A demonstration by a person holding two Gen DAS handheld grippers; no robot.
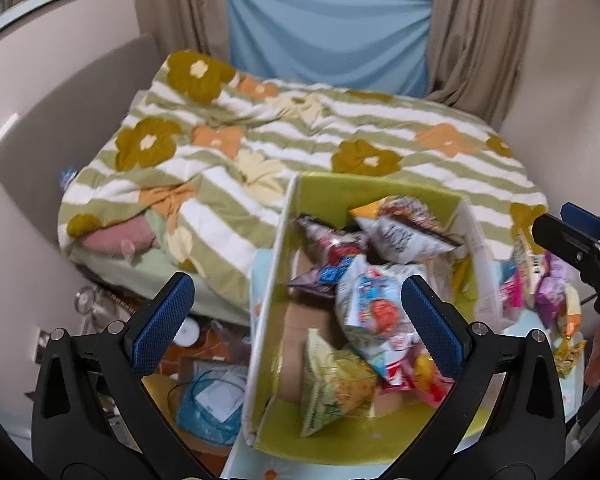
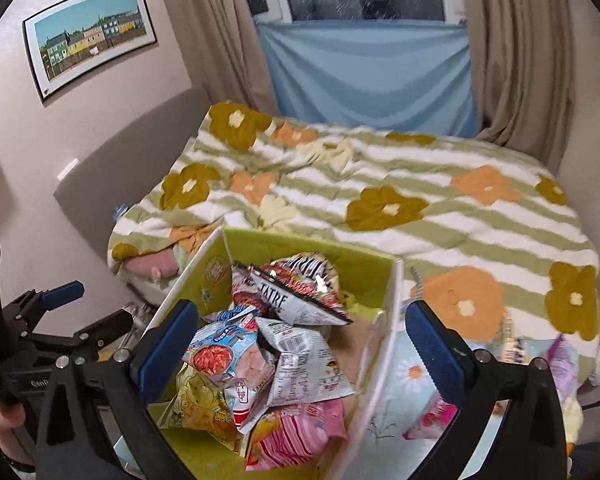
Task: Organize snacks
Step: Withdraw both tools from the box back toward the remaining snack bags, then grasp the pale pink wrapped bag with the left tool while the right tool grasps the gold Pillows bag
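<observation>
Overhead, both hand-held grippers (image 1: 296, 316) (image 2: 300, 344) gape above the box (image 1: 268, 280), loose packets (image 1: 540, 284) seemingly beside it.

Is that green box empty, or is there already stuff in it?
Partly full. The green box holds a loose heap of snack packets, with bare cardboard floor showing beside them. More packets lie outside it.

The left claw (image 1: 296, 312) was built of matte black plastic arms with triangular cut-outs and round silver screws at the joints. Each finger carried a deep blue pad (image 1: 160, 320) with a fine dimpled texture. The right claw (image 2: 300, 340) was of the same make, black frame, silver screws, blue textured pads (image 2: 434, 346). Bare skin of a hand (image 2: 4, 420) showed beside a black handle
</observation>
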